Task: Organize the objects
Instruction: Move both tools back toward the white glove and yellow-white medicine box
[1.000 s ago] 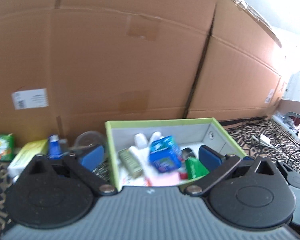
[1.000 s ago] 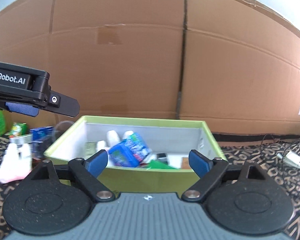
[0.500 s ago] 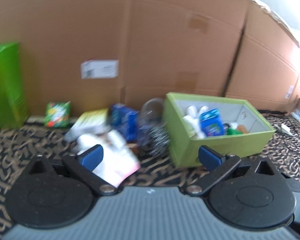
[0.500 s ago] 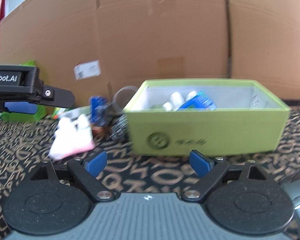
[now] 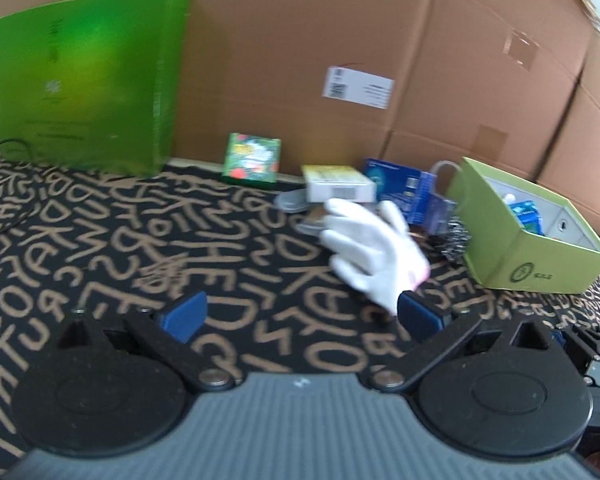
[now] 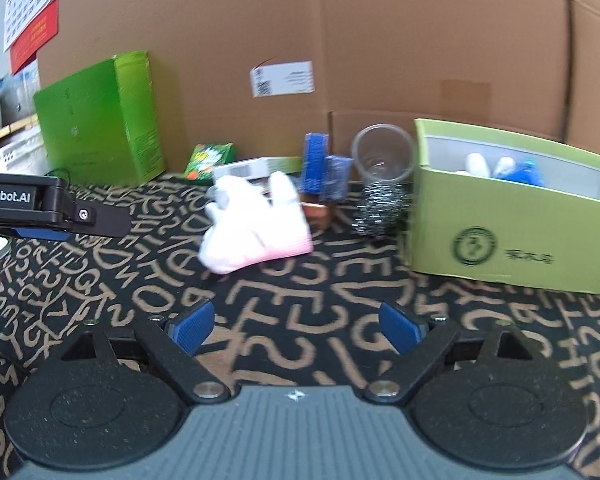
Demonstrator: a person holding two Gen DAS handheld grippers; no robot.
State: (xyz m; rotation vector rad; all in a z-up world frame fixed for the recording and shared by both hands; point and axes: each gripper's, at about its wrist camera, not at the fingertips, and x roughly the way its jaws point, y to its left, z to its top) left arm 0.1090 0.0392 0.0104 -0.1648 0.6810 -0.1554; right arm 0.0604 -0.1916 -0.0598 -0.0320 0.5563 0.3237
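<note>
A black cloth with tan letters (image 6: 308, 320) is spread over the surface, and a wall of brown cardboard (image 6: 380, 40) is seen behind it. The jaws of the left gripper (image 5: 300, 312) are held wide apart and nothing is gripped between them; its right pad is seen just in front of a white glove (image 5: 372, 248), but whether it touches the glove cannot be told. The jaws of the right gripper (image 6: 296, 324) are also wide apart and only bare cloth is seen between them.

The glove (image 6: 252, 220), with a pink cuff, is laid on the cloth, left of an open light-green box (image 6: 500, 240). Inside the box, some white pieces (image 6: 478, 164) and a blue packet (image 6: 528, 172) are visible. Just beside the left wall of the box a steel scourer (image 6: 380, 208) is placed, and behind it a clear plastic cup (image 6: 382, 152) is lying on its side. Blue cartons (image 6: 322, 168), a white and yellow carton (image 5: 336, 184) and a small green packet (image 5: 252, 158) are gathered near the cardboard. A tall green box (image 5: 88, 92) is standing upright at the far left, well apart from the others.
</note>
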